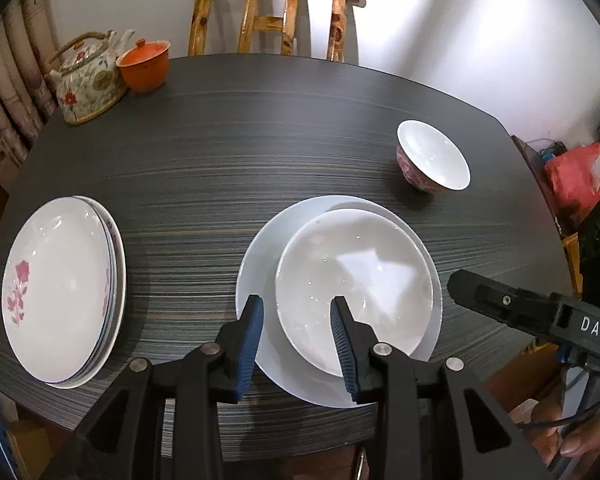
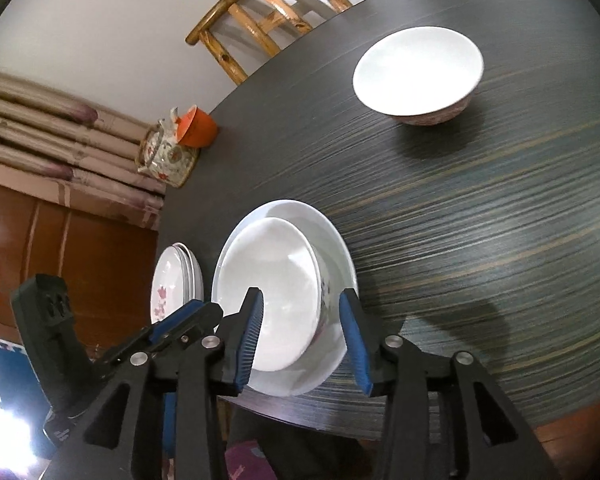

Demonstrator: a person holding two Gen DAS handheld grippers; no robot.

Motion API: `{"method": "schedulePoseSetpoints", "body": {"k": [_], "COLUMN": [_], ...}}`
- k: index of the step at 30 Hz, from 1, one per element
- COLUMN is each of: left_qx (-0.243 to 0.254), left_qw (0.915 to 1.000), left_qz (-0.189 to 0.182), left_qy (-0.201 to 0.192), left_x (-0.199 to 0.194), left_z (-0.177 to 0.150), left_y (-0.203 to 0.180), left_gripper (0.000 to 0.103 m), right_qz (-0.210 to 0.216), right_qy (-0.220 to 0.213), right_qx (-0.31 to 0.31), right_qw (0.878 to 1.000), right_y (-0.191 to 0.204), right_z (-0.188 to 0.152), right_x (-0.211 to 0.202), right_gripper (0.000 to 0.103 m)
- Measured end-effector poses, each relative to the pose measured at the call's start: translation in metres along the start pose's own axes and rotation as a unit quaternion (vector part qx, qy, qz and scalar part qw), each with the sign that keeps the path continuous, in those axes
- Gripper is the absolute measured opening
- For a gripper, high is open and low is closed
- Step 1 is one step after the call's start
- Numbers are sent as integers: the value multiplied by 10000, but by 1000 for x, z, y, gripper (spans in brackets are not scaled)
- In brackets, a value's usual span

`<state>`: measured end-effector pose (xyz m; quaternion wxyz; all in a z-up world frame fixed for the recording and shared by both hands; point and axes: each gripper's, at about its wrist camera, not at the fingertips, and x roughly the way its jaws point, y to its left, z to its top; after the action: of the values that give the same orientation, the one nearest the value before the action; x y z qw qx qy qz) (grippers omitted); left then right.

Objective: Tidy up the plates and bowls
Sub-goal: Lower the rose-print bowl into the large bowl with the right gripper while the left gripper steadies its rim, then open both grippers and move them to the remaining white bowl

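Observation:
A large white bowl [image 1: 356, 288] [image 2: 272, 292] stands inside a wider white plate [image 1: 252, 268] [image 2: 336, 248] near the front edge of the dark table [image 1: 260, 140]. My left gripper [image 1: 298, 312] is open and straddles the bowl's left rim, its pads clear of it. On the opposite side my right gripper [image 2: 300, 304] is open too, with the bowl's flowered wall between its fingers and gaps on both sides. Further back on the right sits a small bowl with a pink pattern [image 1: 434, 156] [image 2: 418, 72]. A stack of pink-flowered plates [image 1: 60, 288] [image 2: 172, 288] lies at the left.
A flowered teapot [image 1: 88, 80] and an orange lidded cup [image 1: 144, 66] stand at the table's far left corner. Behind the table is a wooden chair [image 1: 272, 16] against the wall. A red bag [image 1: 576, 176] lies off the right edge.

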<state>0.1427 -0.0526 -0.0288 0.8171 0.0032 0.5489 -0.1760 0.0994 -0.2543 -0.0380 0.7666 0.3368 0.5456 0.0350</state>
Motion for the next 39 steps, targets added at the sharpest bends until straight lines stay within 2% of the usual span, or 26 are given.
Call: {"method": "schedulePoseSetpoints", "body": {"k": [7,20,36,39], "left_qx": [270,699,1056,1080], "left_qw": [9995,9964,9914,9902], "left_qz": [162,468,768,885], "left_qy": [-48,-84,37,31], "left_x": [-2,9,45,50], "left_z": [1,14,37,42], "left_y": [-17,-51,-86,-92], "left_gripper": [35,35,36,36], "right_qz": [129,-113,-417,-455], "right_qy": [-168,-775,-1109,-1131], "right_qx": [99,-226,-89,-50], "right_qw": [9997,9967,9929,9925], "right_y": [-14,-30,-80,-89], "right_z": [-1,8,29,34], "right_x": [-16,-52,-59,-57], "right_gripper": [39,41,41,44]}}
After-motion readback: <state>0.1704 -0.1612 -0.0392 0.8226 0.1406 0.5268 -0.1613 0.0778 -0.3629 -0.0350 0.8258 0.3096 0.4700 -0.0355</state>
